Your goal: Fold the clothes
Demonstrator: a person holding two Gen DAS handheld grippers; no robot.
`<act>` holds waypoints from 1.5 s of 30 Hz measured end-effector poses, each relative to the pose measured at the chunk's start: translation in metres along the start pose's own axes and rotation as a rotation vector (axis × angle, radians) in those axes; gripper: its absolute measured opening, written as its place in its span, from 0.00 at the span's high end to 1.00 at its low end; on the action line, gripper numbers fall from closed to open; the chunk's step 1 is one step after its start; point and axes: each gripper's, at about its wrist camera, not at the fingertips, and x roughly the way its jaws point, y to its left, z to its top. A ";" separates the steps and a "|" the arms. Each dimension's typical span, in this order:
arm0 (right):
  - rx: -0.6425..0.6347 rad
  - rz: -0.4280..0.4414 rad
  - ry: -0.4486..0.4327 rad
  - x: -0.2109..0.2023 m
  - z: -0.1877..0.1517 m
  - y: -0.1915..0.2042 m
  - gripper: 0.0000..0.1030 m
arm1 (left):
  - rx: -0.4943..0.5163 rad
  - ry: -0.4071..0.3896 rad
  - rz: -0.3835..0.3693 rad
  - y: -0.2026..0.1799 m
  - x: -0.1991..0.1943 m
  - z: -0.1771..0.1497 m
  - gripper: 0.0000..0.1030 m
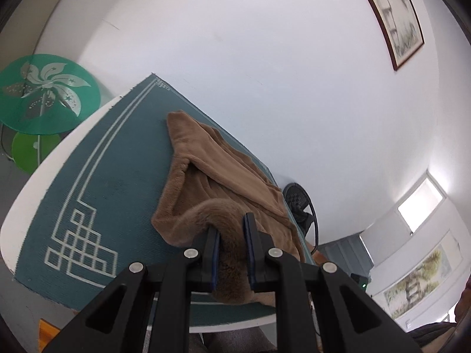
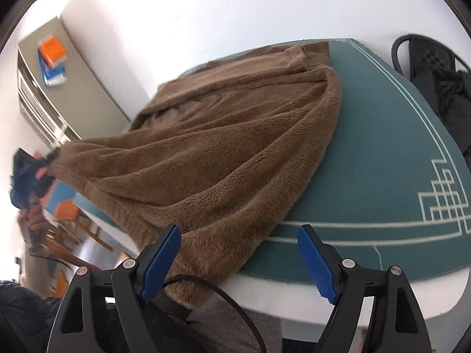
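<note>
The brown fleece garment (image 2: 223, 147) lies spread over the teal mat (image 2: 382, 158) on the white counter (image 2: 282, 297). The left gripper (image 1: 231, 253) has its fingers clenched on a bunched fold; the right gripper (image 2: 238, 261) fingers stand released above the near edge.

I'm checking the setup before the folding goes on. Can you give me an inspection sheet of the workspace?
Surface: white table under a teal mat with a pale line pattern.
Job's things: brown fleece garment spread over the mat, one edge hanging off the near table edge.
Clutter: nothing seen on the mat besides the garment.
Grippers: left gripper shut on a fold of the garment; right gripper open over the garment's near edge, pads not touching it.
Cables: black cable looping below the right gripper.
Surroundings: black chair, green glass side table, framed picture, cabinet with books.
</note>
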 end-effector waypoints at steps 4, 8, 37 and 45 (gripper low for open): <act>-0.108 -0.104 0.019 0.016 -0.001 0.030 0.27 | -0.009 0.015 -0.006 0.011 0.002 -0.001 0.84; -0.149 -0.113 0.017 0.020 -0.003 0.044 0.50 | -0.007 0.065 0.022 0.021 0.010 -0.006 0.84; 0.052 0.406 -0.116 -0.006 0.050 -0.013 0.84 | 0.068 0.235 -0.019 -0.032 0.060 0.002 0.83; 0.012 0.434 -0.279 -0.027 0.106 -0.033 0.88 | 0.053 0.116 -0.021 -0.053 0.078 0.049 0.83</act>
